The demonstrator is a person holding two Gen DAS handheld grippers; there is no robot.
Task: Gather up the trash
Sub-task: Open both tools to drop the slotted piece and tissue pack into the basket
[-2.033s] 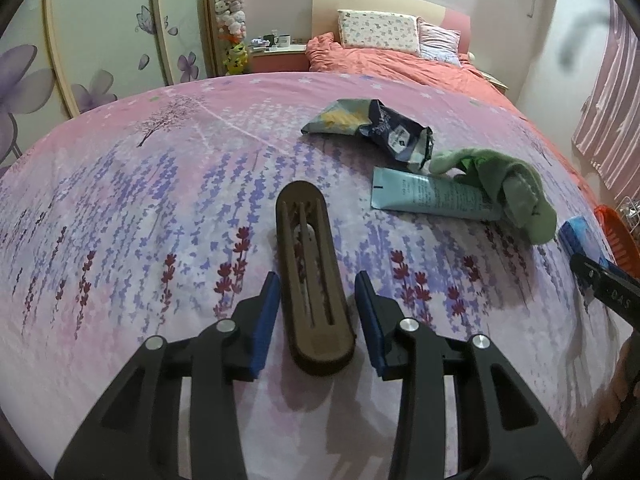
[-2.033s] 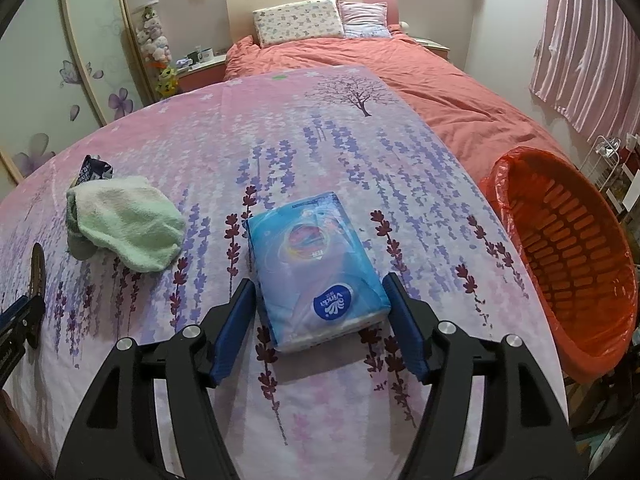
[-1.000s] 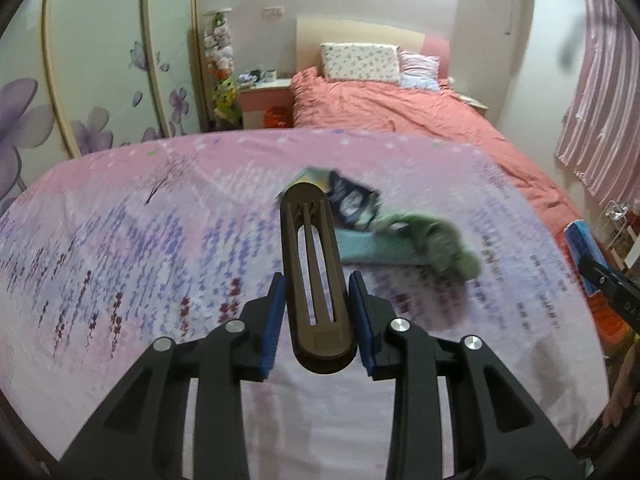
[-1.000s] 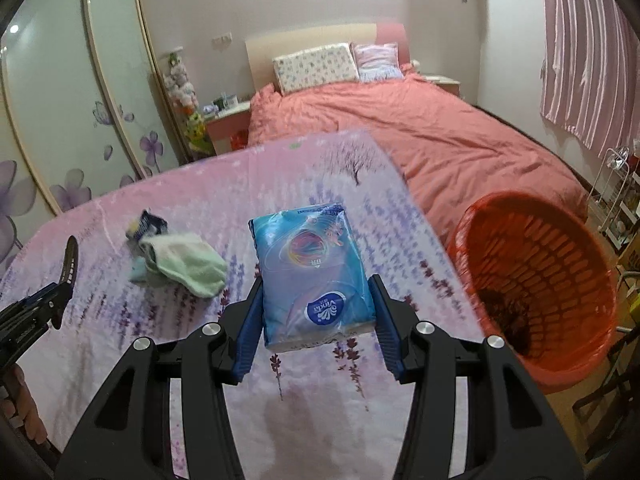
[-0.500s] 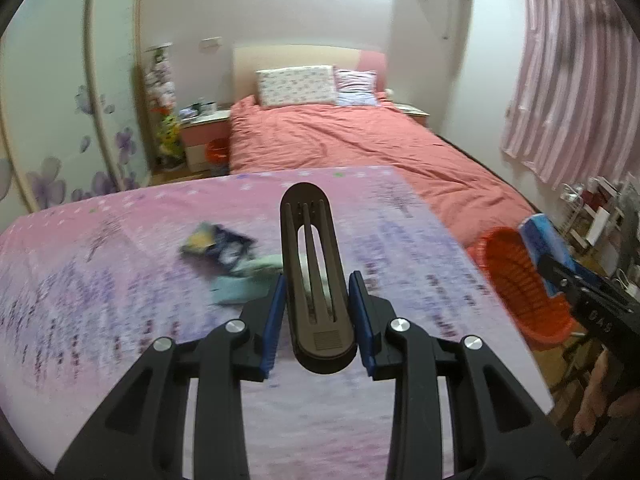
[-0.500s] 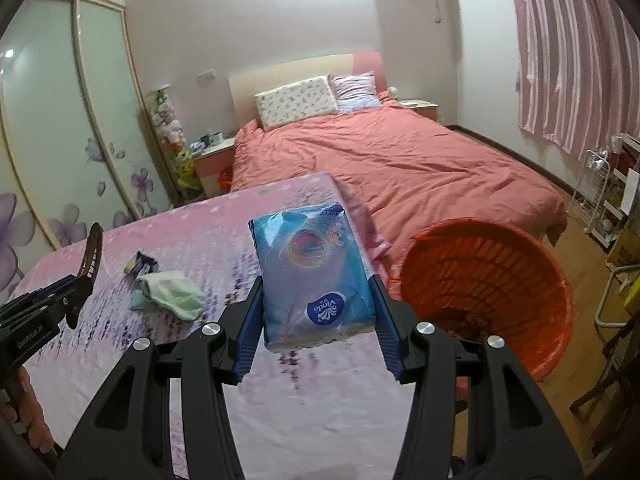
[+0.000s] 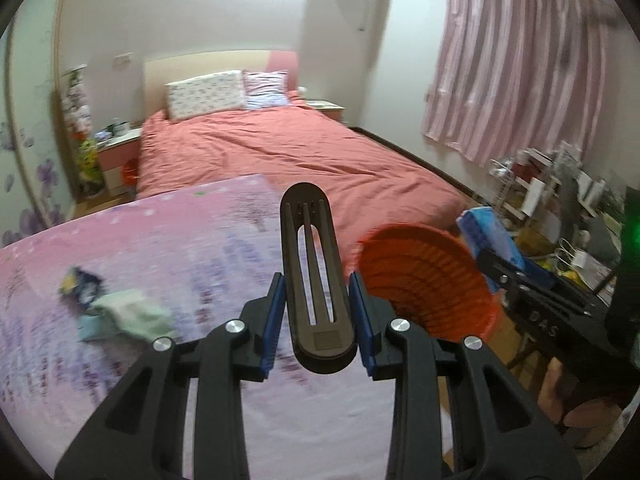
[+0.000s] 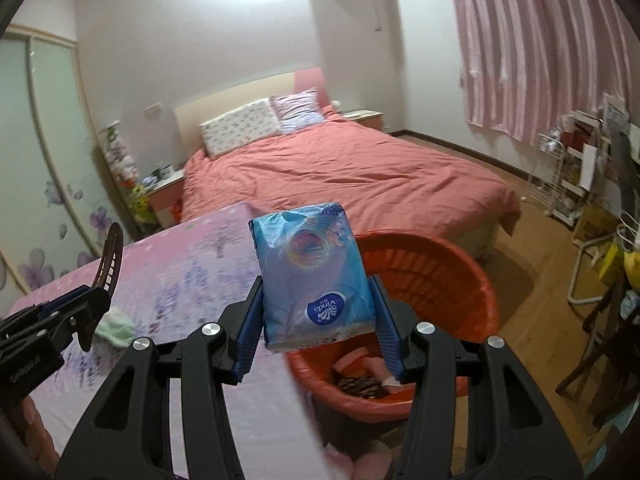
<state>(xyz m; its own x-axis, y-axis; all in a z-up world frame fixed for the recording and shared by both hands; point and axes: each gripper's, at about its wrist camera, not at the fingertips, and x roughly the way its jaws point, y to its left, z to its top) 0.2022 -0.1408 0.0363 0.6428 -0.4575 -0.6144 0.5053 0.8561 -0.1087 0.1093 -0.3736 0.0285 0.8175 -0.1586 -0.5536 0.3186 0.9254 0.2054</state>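
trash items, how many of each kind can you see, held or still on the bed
Tissue pack: 1, held
Brown slotted holder: 1, held
Green cloth: 1, on the bed
Dark wrapper: 1, on the bed
Total: 4

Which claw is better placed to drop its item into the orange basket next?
Right claw: its blue tissue pack hangs over the orange plastic basket. Left claw, gripping the dark slotted holder, sits over the bedspread.

Left tongs (image 7: 317,322) and right tongs (image 8: 316,330), black frames, blue pads, silver screws
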